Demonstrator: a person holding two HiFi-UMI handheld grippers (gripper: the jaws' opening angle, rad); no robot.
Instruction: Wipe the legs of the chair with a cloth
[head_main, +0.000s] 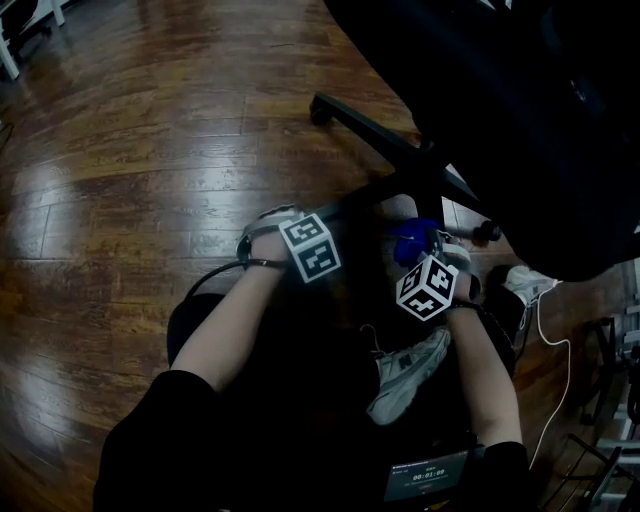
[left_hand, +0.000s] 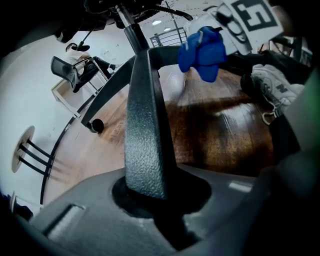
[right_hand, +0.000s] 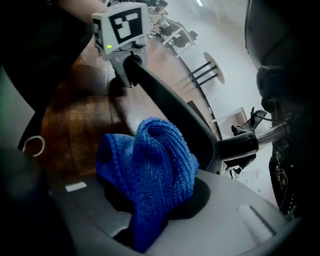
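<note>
No clear words anywhere, tiny blurry numbers on a small screen (head_main: 428, 477), black-and-white square marks on the left cube (head_main: 310, 248) and right cube (head_main: 428, 288)

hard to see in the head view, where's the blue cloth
In the right gripper view the blue cloth is bunched in the right tongs, beside the black chair leg that the left tongs clamp.
</note>
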